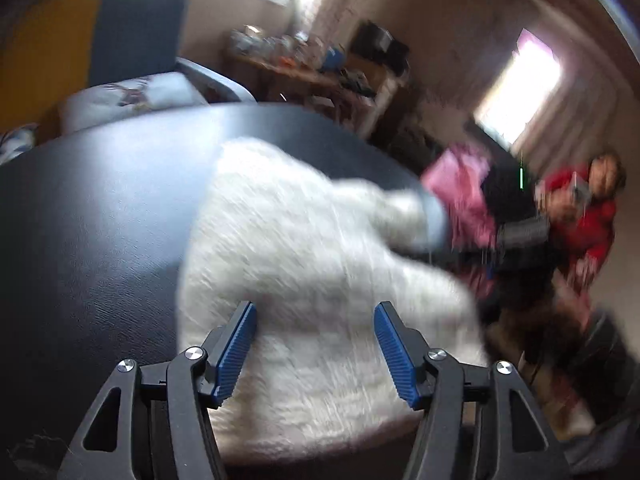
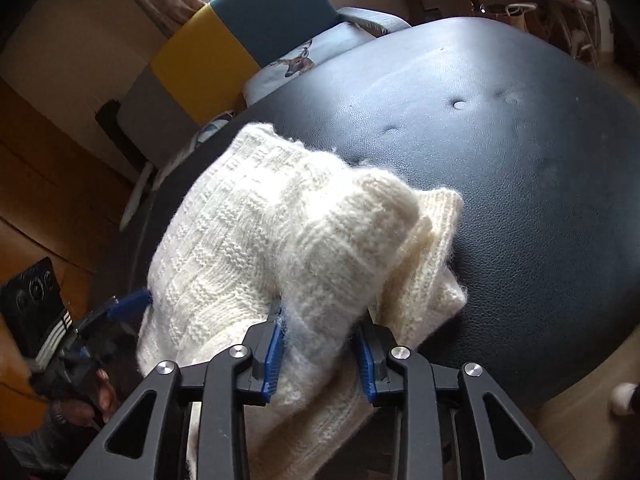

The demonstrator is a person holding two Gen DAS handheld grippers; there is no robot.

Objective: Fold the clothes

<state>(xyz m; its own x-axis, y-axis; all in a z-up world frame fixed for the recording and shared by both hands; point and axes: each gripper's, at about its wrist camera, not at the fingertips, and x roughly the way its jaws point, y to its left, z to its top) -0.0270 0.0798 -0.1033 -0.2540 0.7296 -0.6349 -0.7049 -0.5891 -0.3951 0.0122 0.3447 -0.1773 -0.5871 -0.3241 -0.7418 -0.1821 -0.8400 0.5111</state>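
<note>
- The white knitted sweater [image 2: 256, 240] lies bunched on the near left part of the black padded desk [image 2: 500, 168], with one ribbed edge [image 2: 440, 216] sticking up towards the right and the near end hanging past the desk's near rim.
- Our right gripper [image 2: 320, 356] has its fingers clenched on a thick roll of the knit, which fills the gap between the blue pads [image 2: 272, 360].
- Our left gripper [image 1: 316, 344] hovers over the near end of the sweater with its fingers spread wide and nothing between them; in the right wrist view its blue tip sits at the left edge of the knit.
- We judge that a fold is in hand, though how many folds the bundle already holds we cannot tell from its lumps.
- To do it well, we would have the left fingers pinch a single clear edge, not a wad, level with the right grasp.
- We would move both grips together, so the layer lands flat and square.
- The fluffy yarn clings and stretches, so we would avoid dragging it over the desk.
- Far off stand a yellow and blue chair [image 2: 240, 44] and a cluttered table [image 1: 320, 68]; at the far right a person in red [image 1: 580, 216] sits.
</note>
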